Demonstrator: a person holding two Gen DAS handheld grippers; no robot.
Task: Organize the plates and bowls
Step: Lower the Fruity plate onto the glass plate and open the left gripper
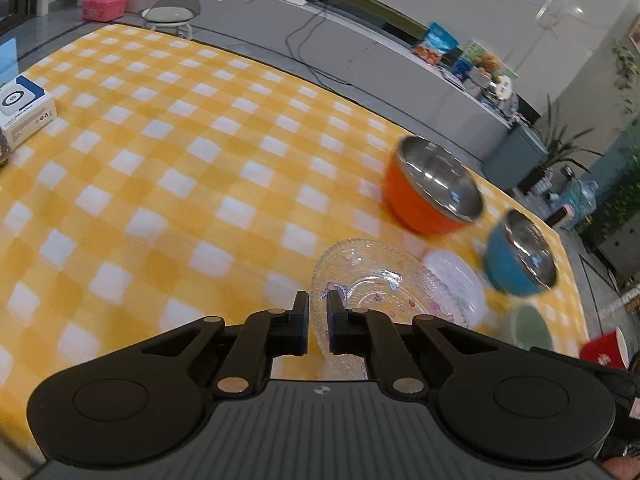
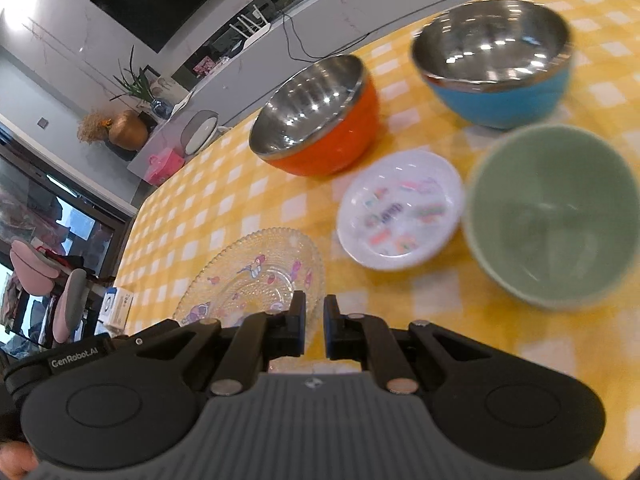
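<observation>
Though blurred at the right edge, plain enough in both wrist views: a table under a yellow-and-white checked cloth [image 1: 160,160], set with three bowls and two plates. Left gripper [image 1: 318,300] held low over the cloth, jaws drawn almost together, closed on the near rim of a clear beaded glass plate with cartoon prints [image 1: 380,280], which runs down through the narrow slot between the pads. Right gripper [image 2: 316,300] likewise narrowed to a slit at the same glass plate's edge; cannot tell from the right wrist view whether pinching the rim or only just beside it. Just beyond the glass plate, a small white plate with coloured prints [image 2: 400,208], flat on the cloth. Farther back, an orange bowl with a steel lining [image 2: 340,148], upright. Near it, toward the table's far corner, a blue bowl with a steel lining [image 2: 500,100], also upright. Next to the white plate, a pale green ceramic bowl [image 2: 552,216], close to the right gripper's camera and badly smeared. At the far left of the cloth, well apart from the dishes, a white and blue cardboard box [image 1: 24,108].
</observation>
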